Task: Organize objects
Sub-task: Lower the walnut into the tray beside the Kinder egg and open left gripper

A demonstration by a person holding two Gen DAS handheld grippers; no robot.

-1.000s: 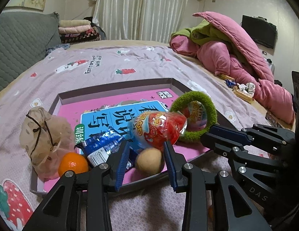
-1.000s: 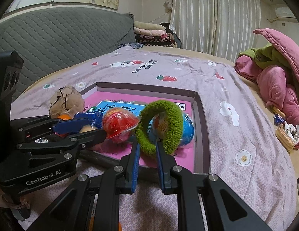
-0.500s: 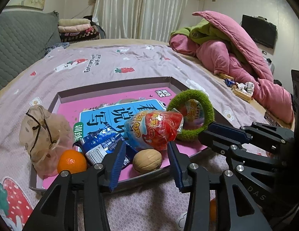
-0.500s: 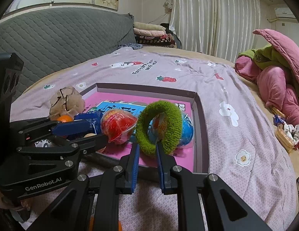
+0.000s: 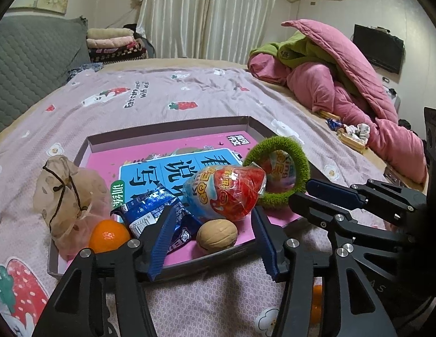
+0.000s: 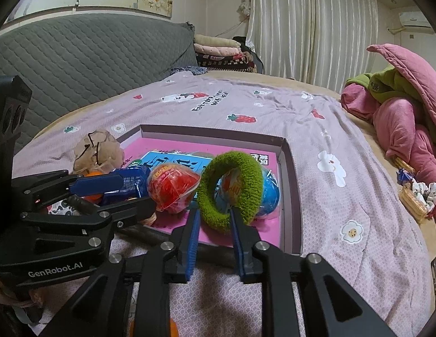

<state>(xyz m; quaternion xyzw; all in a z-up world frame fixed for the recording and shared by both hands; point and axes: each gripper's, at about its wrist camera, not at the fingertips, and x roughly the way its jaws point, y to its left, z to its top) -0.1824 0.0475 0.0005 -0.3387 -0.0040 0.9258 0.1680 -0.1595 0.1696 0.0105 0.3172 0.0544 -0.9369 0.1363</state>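
On the bed the crowded tray holds the green ring, just freed by the right hand-held gripper, and the walnut, freed by the left hand-held gripper, both jaws just opened; either could roll off.

Bed spread with a mauve sheet printed with strawberries and flowers. Lying flat on it near the front edge: a shallow box lid with a pink inside. Heaped at the far right: pink and green quilts. Just beside that heap: a small woven basket. Behind, at the far end: folded blankets.
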